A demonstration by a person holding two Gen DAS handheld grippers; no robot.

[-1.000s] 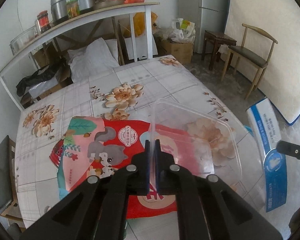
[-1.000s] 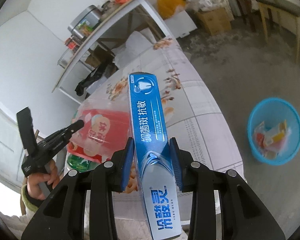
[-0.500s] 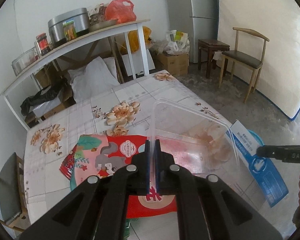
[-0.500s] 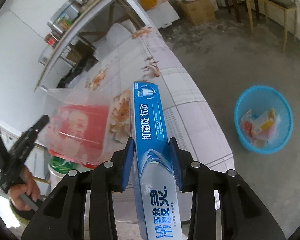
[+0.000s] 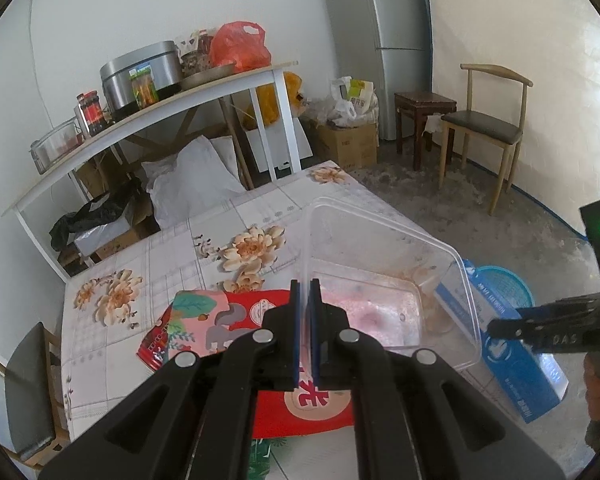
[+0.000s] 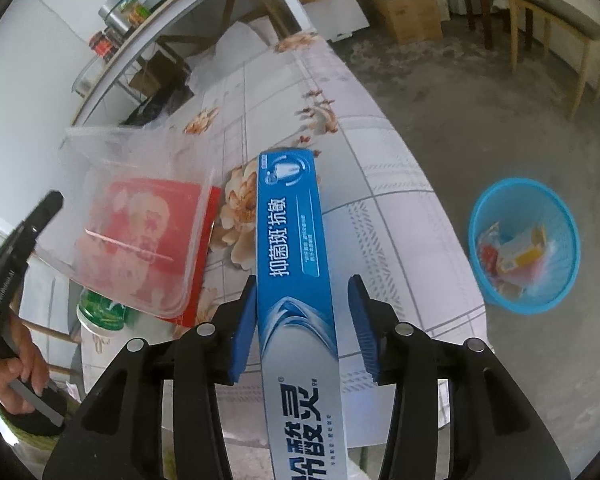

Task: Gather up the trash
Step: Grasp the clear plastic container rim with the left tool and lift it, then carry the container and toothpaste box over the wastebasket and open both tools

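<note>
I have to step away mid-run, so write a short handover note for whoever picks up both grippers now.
Left gripper: shut on the wall of the clear plastic container, held above the table.
Right gripper: jaws have just been opening; toothpaste box sits between them, the right pad clear of it.
Done: blue basket on the floor already holds some trash.
Left: box, container, red snack bag, green bottle.
</note>
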